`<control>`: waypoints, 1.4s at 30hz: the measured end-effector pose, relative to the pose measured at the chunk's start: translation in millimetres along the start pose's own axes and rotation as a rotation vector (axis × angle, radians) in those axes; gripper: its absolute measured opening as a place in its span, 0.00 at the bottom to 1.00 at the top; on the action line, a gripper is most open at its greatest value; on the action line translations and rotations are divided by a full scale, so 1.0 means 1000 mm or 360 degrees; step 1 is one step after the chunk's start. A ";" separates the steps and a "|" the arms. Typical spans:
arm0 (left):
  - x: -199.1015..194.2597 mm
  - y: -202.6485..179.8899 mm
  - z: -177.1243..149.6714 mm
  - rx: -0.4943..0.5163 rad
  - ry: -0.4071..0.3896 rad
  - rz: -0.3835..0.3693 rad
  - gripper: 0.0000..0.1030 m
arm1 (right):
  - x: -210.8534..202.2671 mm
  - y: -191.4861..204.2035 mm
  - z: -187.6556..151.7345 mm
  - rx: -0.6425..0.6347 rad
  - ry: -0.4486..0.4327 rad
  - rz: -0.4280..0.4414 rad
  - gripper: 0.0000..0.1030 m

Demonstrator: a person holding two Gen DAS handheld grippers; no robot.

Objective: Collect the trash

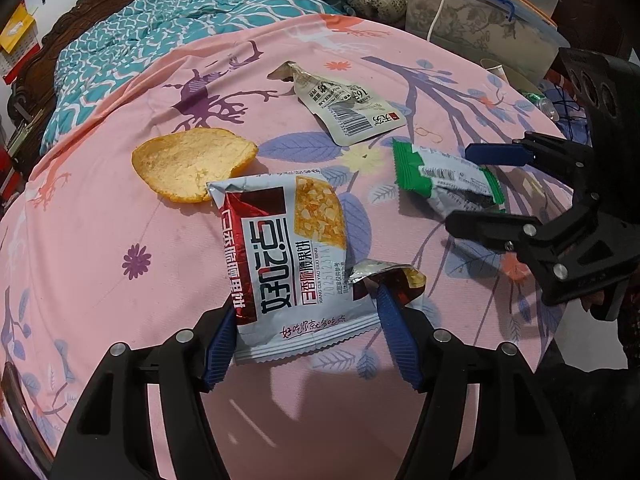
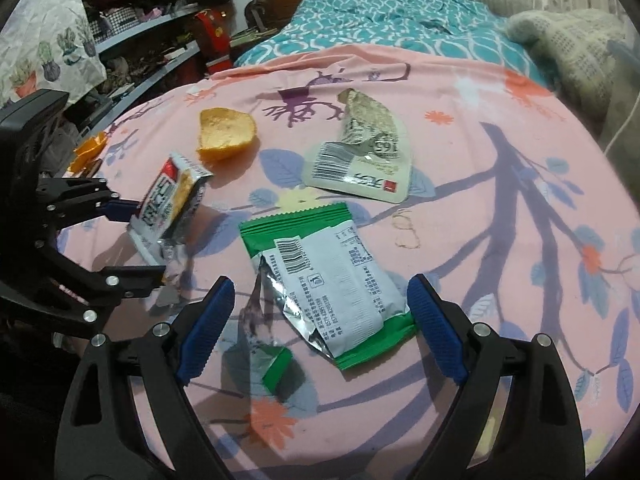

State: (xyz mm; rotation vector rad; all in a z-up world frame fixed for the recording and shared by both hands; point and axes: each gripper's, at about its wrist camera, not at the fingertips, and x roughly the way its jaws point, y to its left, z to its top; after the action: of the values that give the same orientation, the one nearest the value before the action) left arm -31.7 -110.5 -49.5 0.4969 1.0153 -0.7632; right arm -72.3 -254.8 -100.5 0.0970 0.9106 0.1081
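Note:
A red-and-white snack wrapper (image 1: pixel 280 264) is pinched edge to edge in my left gripper (image 1: pixel 308 336). In the right wrist view this wrapper (image 2: pixel 168 204) hangs tilted above the pink bedsheet (image 2: pixel 460 184), held by the left gripper (image 2: pixel 150 242). A torn green-and-white wrapper (image 2: pixel 332 276) lies flat on the sheet between the wide-apart fingers of my right gripper (image 2: pixel 320 284), which stands open around it. The left wrist view shows that same green wrapper (image 1: pixel 444 178) and right gripper (image 1: pixel 458 186) at the right. An orange peel (image 1: pixel 192 168) and a crumpled white sachet (image 1: pixel 348 108) lie farther back.
A torn-off green scrap (image 2: pixel 276 372) lies by the right gripper's left finger. A small peel piece (image 2: pixel 88 150) sits near the bed's left edge and rubber bands (image 2: pixel 406 228) lie on the sheet. A teal quilt (image 2: pixel 380 28), a knitted blanket (image 2: pixel 568 44) and a plastic storage box (image 1: pixel 480 20) border the far side.

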 end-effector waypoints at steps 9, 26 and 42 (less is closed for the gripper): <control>0.000 0.004 0.000 -0.0020 -0.0011 -0.0030 0.61 | -0.003 0.000 -0.001 0.0122 -0.0007 0.0206 0.82; -0.011 0.015 -0.006 -0.0064 -0.0072 -0.0071 0.68 | -0.002 -0.009 0.004 0.0214 -0.0030 0.0127 0.74; -0.028 0.023 -0.007 -0.0054 -0.0156 -0.0114 0.81 | -0.004 -0.008 -0.001 0.0224 -0.0055 0.0112 0.73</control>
State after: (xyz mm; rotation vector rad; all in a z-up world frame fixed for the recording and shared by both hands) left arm -27.2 -81.4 -27.3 0.3923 0.9573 -0.8249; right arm -75.5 -263.2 -99.1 0.2613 0.8797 0.1070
